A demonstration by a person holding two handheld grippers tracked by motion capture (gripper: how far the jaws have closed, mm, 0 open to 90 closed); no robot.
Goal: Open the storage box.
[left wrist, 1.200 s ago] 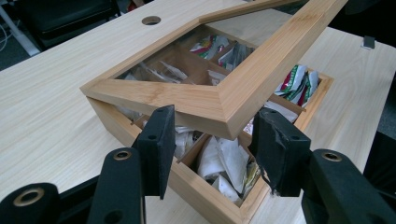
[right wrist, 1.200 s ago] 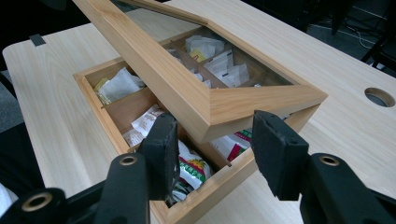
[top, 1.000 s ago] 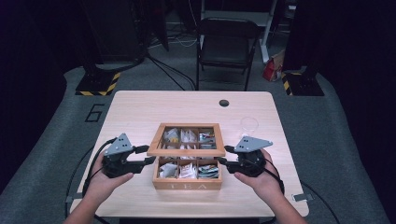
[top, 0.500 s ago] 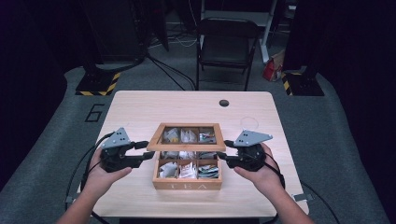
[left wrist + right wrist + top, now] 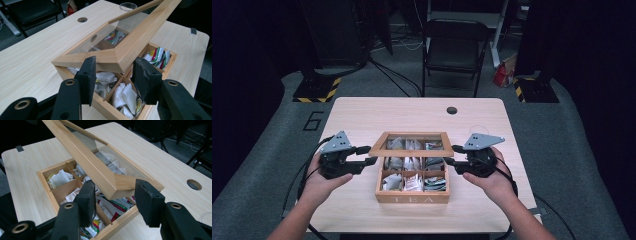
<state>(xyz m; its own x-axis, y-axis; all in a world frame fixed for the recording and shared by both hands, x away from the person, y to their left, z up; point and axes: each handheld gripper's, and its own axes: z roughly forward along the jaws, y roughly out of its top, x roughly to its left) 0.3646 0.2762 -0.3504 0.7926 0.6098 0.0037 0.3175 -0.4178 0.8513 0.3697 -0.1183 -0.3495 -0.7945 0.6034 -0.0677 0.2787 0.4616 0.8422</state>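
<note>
A light wooden desk with a round cable hole stands on grey carpet in a dim, dark-walled room. Behind it sits a black folding chair, and yellow-black striped stand bases rest on the floor beside a painted "6".

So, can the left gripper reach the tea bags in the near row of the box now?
Probably yes. The lid is raised, leaving the near tea bags uncovered, but the left gripper straddles the lid's corner and would have to let it go first.
</note>
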